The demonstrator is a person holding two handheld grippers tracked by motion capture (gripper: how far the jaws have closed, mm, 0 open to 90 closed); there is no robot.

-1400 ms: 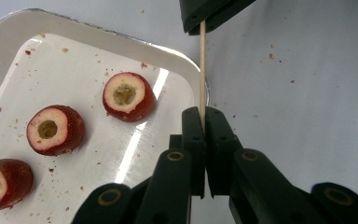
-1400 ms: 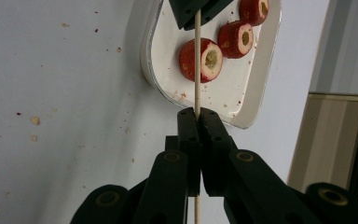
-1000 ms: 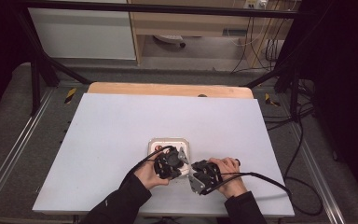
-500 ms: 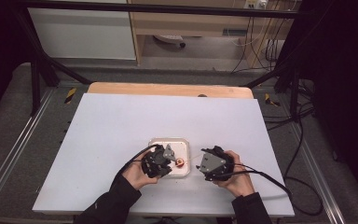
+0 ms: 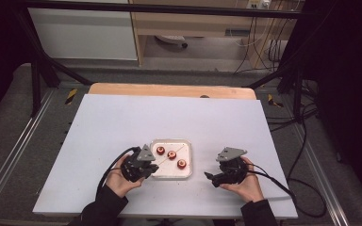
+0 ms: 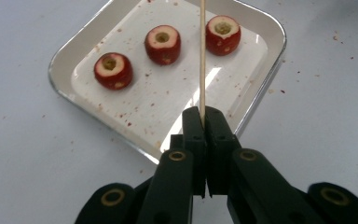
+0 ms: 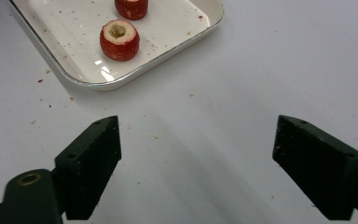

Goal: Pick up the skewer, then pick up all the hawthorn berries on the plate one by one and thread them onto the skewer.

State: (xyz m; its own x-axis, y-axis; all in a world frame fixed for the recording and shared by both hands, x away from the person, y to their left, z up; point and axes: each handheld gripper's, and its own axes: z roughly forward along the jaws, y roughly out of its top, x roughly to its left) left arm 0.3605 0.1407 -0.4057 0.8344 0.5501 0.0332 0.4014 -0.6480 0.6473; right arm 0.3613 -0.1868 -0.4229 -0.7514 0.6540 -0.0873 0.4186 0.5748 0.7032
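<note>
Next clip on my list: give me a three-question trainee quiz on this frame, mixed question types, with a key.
1. Multiple choice: how many cored red fruit pieces lie in the white tray? A two, B three, C five.
2. True or false: the right tool is clamped on a fruit piece.
3. Short answer: what does the left tool hold, and over what does it reach?

Key
1. B: three, set in a loose row.
2. False: its jaws stand wide apart over the bare white table, beside the tray; they have just been opening, with nothing between them.
3. A thin wooden skewer, pinched between the shut jaws; it reaches out over the tray, with no fruit on it.
</note>
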